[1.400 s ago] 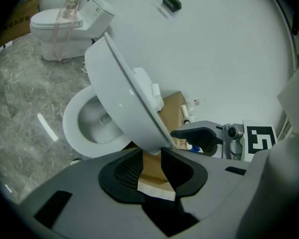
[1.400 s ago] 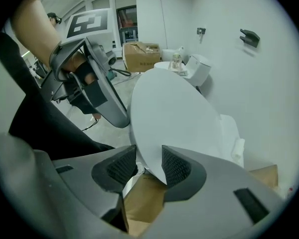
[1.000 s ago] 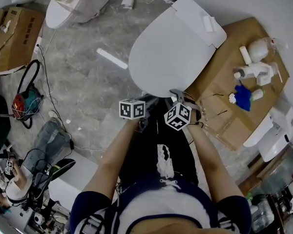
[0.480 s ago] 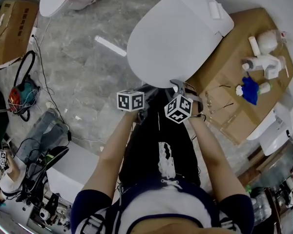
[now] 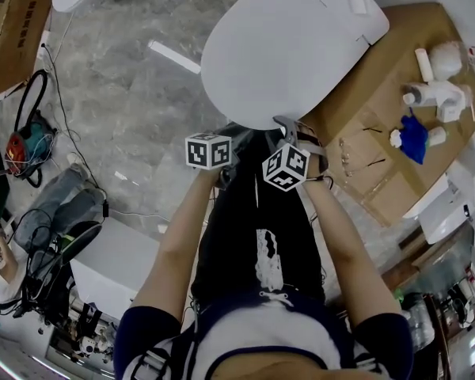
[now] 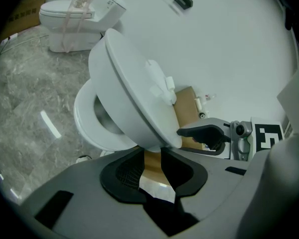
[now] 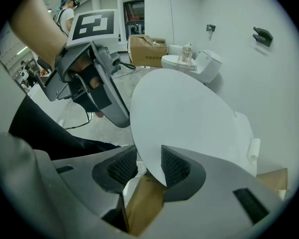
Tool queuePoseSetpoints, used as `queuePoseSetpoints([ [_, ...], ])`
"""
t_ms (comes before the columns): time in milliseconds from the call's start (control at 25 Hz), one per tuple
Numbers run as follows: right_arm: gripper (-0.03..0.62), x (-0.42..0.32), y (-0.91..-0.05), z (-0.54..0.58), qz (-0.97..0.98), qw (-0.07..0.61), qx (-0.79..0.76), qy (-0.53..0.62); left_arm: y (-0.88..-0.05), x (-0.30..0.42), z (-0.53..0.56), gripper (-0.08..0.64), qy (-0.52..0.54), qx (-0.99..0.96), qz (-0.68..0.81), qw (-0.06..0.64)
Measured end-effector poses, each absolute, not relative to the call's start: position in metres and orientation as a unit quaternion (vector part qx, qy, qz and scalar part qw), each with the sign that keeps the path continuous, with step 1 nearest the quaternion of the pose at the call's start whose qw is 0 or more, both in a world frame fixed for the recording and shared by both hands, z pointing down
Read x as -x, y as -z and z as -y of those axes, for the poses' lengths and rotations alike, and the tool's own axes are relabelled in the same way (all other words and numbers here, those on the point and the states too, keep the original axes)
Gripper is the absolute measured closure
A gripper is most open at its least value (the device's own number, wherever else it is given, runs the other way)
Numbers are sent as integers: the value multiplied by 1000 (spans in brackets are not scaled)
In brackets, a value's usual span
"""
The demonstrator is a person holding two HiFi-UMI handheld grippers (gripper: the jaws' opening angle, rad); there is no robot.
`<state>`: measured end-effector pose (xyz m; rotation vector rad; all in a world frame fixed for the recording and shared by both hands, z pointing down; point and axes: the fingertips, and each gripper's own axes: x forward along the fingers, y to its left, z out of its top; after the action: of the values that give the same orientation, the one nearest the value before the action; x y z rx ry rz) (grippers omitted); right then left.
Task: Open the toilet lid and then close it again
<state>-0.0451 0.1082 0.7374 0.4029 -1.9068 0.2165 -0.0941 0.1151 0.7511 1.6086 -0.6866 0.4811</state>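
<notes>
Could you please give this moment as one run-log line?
toilet lid: partly raised | right hand-held gripper: shut on lid rim | left hand-held gripper: at rim, grip unclear

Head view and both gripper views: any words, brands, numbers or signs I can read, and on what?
No text is legible in any view.
Cardboard box: dark print on its side, too blurred to read.
Both marker cubes: black-and-white square patterns only, no letters or numbers.

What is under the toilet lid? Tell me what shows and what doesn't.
Under the half-raised lid, the white seat ring and part of the bowl opening show. The lid covers the back part of the seat ring and the rest of the bowl opening.
</notes>
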Motion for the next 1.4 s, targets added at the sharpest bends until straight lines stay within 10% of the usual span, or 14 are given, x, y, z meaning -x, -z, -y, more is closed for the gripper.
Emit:
queuePoseSetpoints([
  [1400, 440, 62, -820, -124, 797, 580, -127, -107, -847, 116, -129, 551, -276, -665, 318, 616],
])
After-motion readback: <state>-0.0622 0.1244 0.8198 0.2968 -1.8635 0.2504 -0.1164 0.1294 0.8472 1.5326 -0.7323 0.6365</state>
